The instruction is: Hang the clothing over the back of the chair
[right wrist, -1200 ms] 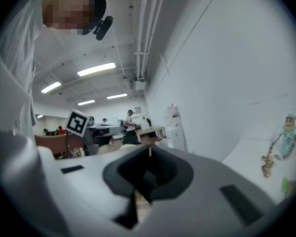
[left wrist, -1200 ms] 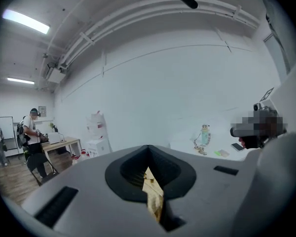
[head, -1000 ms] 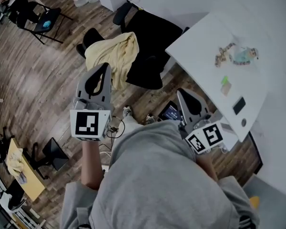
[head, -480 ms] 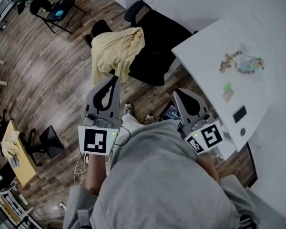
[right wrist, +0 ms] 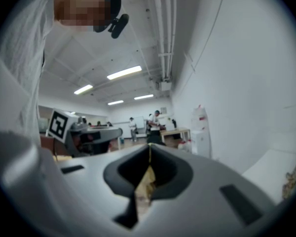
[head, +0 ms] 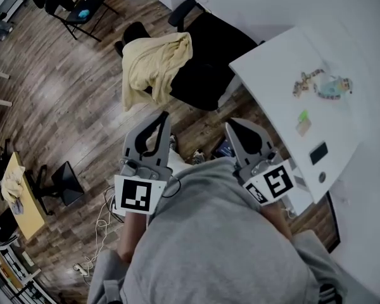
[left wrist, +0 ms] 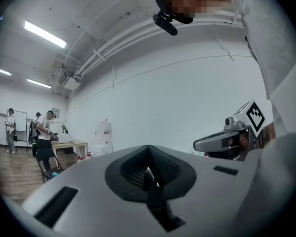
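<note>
A pale yellow garment (head: 153,67) lies draped over the back of a black office chair (head: 209,52) at the top middle of the head view. Both grippers are held close to the person's grey-clad body, well short of the chair and apart from the garment. My left gripper (head: 160,118) is shut with nothing in it; its tips meet in the left gripper view (left wrist: 148,151). My right gripper (head: 232,127) is likewise shut and empty, its jaws closed to a thin line in the right gripper view (right wrist: 149,149). Each gripper view shows the other gripper beside it.
A white table (head: 348,141) at the right carries small items and a dark phone (head: 317,152). A folding chair (head: 82,8) stands top left, a small wooden table (head: 22,198) at the left edge, and cables (head: 101,230) lie on the wood floor. Other people stand far off.
My left gripper has drawn back toward the body and to the right, away from the chair. The right gripper has barely shifted. The garment stays on the chair back.
</note>
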